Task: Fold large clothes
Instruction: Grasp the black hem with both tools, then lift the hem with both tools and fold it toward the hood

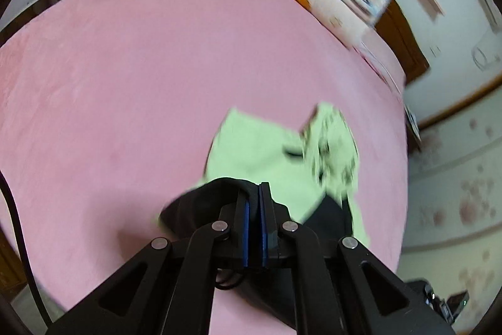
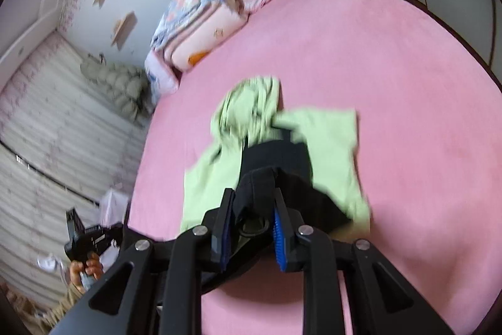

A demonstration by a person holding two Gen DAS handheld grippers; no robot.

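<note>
**Garment lifted at one edge, folding hardly begun**

The garment (image 1: pixel 260 146) is a light green piece with a black part, perhaps a lining or a second layer; the pictures are blurred, so I cannot say which. It lies near the middle of the pink bed (image 1: pixel 109 83), spread loosely and not flat. A bunched part, possibly a hood (image 2: pixel 248 102), is at the far end in the right wrist view, and one green panel lies out to the side.

The left gripper (image 1: pixel 254 193) has its fingers pressed together on a black edge of the cloth, with almost no gap between the blue pads. The right gripper (image 2: pixel 255 197) has its fingers at a narrow opening, and a thicker fold of the black cloth sits between them, so it also holds the garment. In both views the held edge seems raised above the bed while the rest of the cloth rests on it.

In my judgement the task is at an early point. No neat fold is visible yet: no straight crease, no stacked layers. What is left is to lay the cloth flat, bring the sides in and fold it over.

Folded blankets (image 2: pixel 200 30) lie at the head of the bed, well apart from the garment.
</note>
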